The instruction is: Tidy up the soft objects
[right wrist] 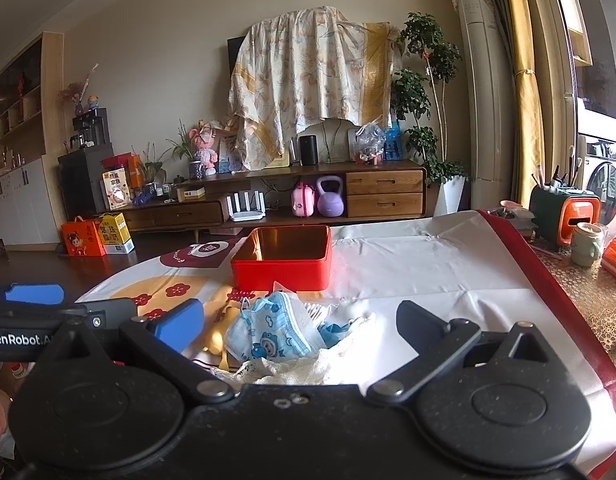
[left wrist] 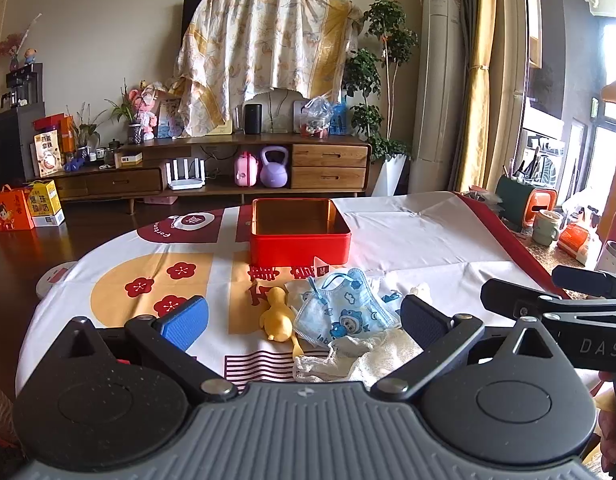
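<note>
Both tongs gape wide, gripping nothing. Between the left tongs lie a yellow rubbery toy, a blue cartoon-print face mask and a cream knitted cloth, heaped near the worktop's front edge. The right tongs frame the same heap, their body hiding the cloth's near end. Behind the heap, towards the far edge, stands an open red tin.

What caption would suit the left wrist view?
Open left gripper hovers over a yellow toy, face masks and white cloth before an empty red tin.
</note>
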